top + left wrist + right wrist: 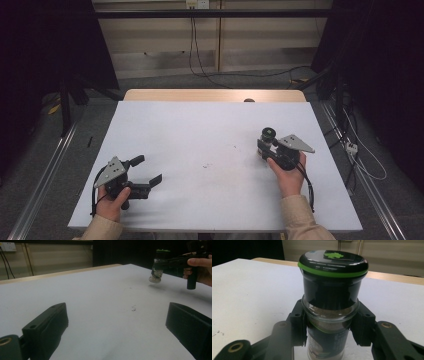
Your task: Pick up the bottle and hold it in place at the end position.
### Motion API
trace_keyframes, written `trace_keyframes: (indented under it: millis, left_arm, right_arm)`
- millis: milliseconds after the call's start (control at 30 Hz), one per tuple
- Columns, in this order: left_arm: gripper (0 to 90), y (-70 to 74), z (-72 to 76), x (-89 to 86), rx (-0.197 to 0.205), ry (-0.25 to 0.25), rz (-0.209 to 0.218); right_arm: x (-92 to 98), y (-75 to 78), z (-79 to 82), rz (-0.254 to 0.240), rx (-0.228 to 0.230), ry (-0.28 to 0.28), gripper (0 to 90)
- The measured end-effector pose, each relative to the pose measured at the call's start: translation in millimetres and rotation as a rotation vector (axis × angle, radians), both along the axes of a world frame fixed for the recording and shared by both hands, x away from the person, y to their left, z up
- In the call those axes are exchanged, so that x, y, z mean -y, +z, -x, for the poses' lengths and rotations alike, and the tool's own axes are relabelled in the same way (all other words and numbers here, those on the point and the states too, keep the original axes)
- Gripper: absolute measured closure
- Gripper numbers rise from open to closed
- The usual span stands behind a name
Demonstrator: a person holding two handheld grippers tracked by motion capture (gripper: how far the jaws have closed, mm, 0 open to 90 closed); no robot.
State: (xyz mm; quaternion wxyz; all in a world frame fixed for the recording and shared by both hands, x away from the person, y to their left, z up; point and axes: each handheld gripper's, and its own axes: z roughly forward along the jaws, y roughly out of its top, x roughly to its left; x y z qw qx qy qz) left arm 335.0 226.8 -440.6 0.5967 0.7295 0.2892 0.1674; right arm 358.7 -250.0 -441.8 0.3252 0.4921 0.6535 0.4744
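White table (200,150), right hand-held gripper (268,145) clamped around spice jar (333,302), left hand-held gripper (150,172) wide open.

The jar (332,302) is a clear glass spice grinder with a tall black cap, a green ring around the cap's top edge and a green mark on its flat top. Pale, grainy contents fill the glass body, and a dark label wraps its lower part. It stands upright, its cap on. In the left gripper view the jar (158,266) hangs just above the white table (100,295), its base clear of the surface with a faint shadow beneath. From above, the jar (267,135) sits over the table's right half.
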Motion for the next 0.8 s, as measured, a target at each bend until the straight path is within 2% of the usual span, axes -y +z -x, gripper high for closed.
trace_keyframes:
  millis: [800]
  left_arm:
    - [3.9,-1.0,-0.7,-0.6,0.003,-0.001,-0.005]
  right_arm:
    - [-31.2,0.7,-13.9,-0.027,-0.004,0.076,53.1]
